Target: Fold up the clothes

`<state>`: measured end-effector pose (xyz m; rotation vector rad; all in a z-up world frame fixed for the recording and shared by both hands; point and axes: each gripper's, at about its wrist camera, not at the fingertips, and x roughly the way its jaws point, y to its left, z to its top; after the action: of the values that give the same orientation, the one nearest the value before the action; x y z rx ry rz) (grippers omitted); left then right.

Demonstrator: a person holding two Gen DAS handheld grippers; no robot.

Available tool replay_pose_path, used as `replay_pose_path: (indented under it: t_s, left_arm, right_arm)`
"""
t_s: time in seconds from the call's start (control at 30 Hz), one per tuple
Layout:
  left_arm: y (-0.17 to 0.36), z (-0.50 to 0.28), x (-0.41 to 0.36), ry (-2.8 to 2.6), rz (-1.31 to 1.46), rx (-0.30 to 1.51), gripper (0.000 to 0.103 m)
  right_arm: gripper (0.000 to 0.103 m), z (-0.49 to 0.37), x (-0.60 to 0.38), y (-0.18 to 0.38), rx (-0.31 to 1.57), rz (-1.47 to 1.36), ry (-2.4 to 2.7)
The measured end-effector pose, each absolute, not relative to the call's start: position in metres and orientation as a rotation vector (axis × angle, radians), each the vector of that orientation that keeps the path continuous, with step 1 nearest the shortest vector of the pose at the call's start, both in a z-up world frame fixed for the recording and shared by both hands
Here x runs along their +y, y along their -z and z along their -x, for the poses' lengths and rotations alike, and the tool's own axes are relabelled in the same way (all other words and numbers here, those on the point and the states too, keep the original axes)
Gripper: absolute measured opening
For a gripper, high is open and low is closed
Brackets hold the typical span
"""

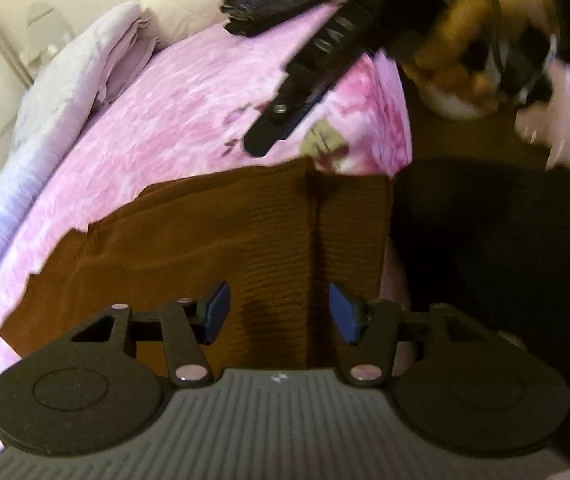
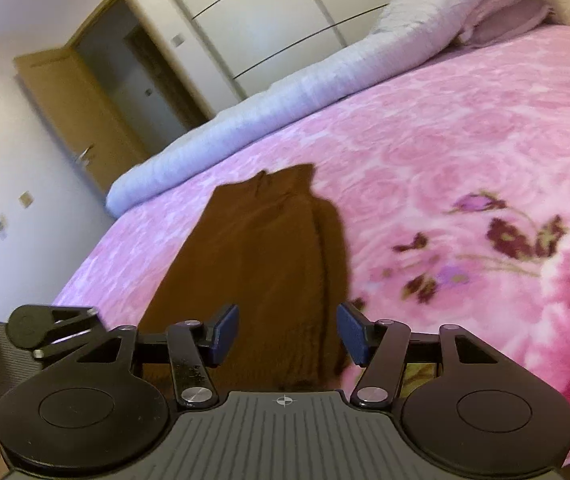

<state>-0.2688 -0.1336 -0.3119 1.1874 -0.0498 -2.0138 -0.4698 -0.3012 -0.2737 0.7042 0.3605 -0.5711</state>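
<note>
1. The left gripper (image 1: 277, 312) has its jaws apart, holding nothing, above the brown garment (image 1: 205, 248).
2. The brown garment lies folded flat on the pink blanket (image 1: 165, 120), directly ahead of and beneath those jaws.
3. The right gripper (image 2: 288, 334) also has its jaws apart and empty; the garment (image 2: 261, 264) stretches away between and beyond them.
4. Beyond the left jaws, the right gripper (image 1: 263, 142) hangs blurred over the blanket, held by a hand (image 1: 461, 36).
5. A white duvet (image 2: 285, 96) lies rolled at the bed's far edge.
</note>
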Motion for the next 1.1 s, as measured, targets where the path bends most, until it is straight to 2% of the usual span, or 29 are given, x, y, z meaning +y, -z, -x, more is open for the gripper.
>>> replay_pose_path:
  t_s: [0.17, 0.2, 0.23, 0.3, 0.33, 0.37, 0.4, 0.5, 0.53, 0.57, 0.67, 0.83, 1.1]
  left_arm:
    - [0.328, 0.276, -0.125, 1.96, -1.273, -0.232, 0.045]
    - [0.329, 0.276, -0.124, 1.939, -1.28, -0.258, 0.036]
    - [0.328, 0.274, -0.125, 1.928, -1.283, -0.261, 0.028]
    - [0.327, 0.27, -0.127, 1.927, -1.283, -0.222, 0.022]
    - [0.327, 0.27, -0.128, 1.922, -1.284, -0.222, 0.015]
    - [0.328, 0.269, -0.128, 1.92, -1.29, -0.224, 0.011]
    - [0.329, 0.268, -0.128, 1.919, -1.296, -0.225, 0.009]
    - [0.329, 0.265, -0.131, 1.932, -1.283, -0.188, 0.006]
    - [0.328, 0.263, -0.132, 1.935, -1.277, -0.182, 0.005]
    - [0.327, 0.262, -0.133, 1.938, -1.27, -0.177, 0.005]
    - [0.317, 0.26, -0.131, 1.936, -1.235, -0.2, 0.004]
    - [0.304, 0.262, -0.112, 1.974, -1.235, -0.297, 0.004]
    - [0.323, 0.258, -0.102, 2.012, -1.289, -0.27, 0.004]
  right_arm:
    - [0.058, 0.451, -0.304, 0.289, 0.467, -0.675, 0.551]
    - [0.057, 0.449, -0.305, 0.293, 0.477, -0.676, 0.554]
    - [0.051, 0.448, -0.306, 0.294, 0.477, -0.675, 0.558]
    - [0.043, 0.448, -0.307, 0.293, 0.475, -0.668, 0.564]
    - [0.039, 0.448, -0.306, 0.291, 0.473, -0.663, 0.567]
    - [0.035, 0.449, -0.305, 0.289, 0.47, -0.656, 0.569]
    - [0.035, 0.449, -0.304, 0.287, 0.477, -0.647, 0.57]
    - [0.033, 0.445, -0.306, 0.288, 0.519, -0.645, 0.562]
    - [0.028, 0.444, -0.307, 0.289, 0.531, -0.646, 0.562]
    - [0.016, 0.444, -0.31, 0.289, 0.536, -0.652, 0.565]
    - [0.011, 0.445, -0.313, 0.281, 0.544, -0.649, 0.57]
    - [0.008, 0.455, -0.29, 0.257, 0.521, -0.591, 0.58]
    - [0.006, 0.47, -0.268, 0.266, 0.533, -0.643, 0.591]
